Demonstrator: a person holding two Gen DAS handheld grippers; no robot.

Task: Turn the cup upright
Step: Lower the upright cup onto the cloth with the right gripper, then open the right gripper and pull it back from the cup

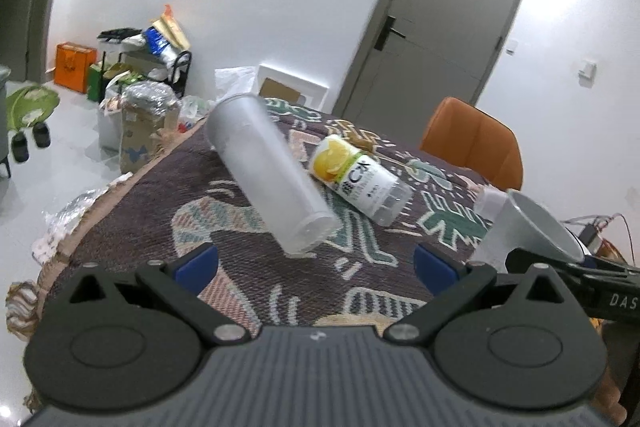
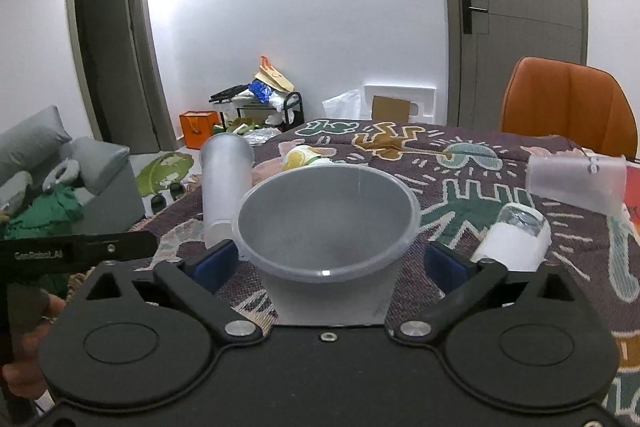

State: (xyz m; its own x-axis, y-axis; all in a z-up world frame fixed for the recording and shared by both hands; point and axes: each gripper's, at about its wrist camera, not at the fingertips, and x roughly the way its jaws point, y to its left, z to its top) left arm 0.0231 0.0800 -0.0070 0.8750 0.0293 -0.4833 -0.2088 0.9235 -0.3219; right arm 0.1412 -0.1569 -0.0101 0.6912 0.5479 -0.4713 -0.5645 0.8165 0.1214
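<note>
Now the grey cup [image 2: 326,223] is stood mouth-up between the spread right claw [image 2: 330,261]; the spread left claw [image 1: 316,261] is faced by the frosted cup [image 1: 268,171] at 12 o'clock, to be set straight next.

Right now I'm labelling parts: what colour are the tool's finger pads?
Blue finger pads, clearest in the right wrist view.

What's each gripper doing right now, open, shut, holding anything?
Left gripper: open, empty, behind the tall frosted cup.
Right gripper: open, fingers either side of the upright wide cup, not clamped on it.
</note>
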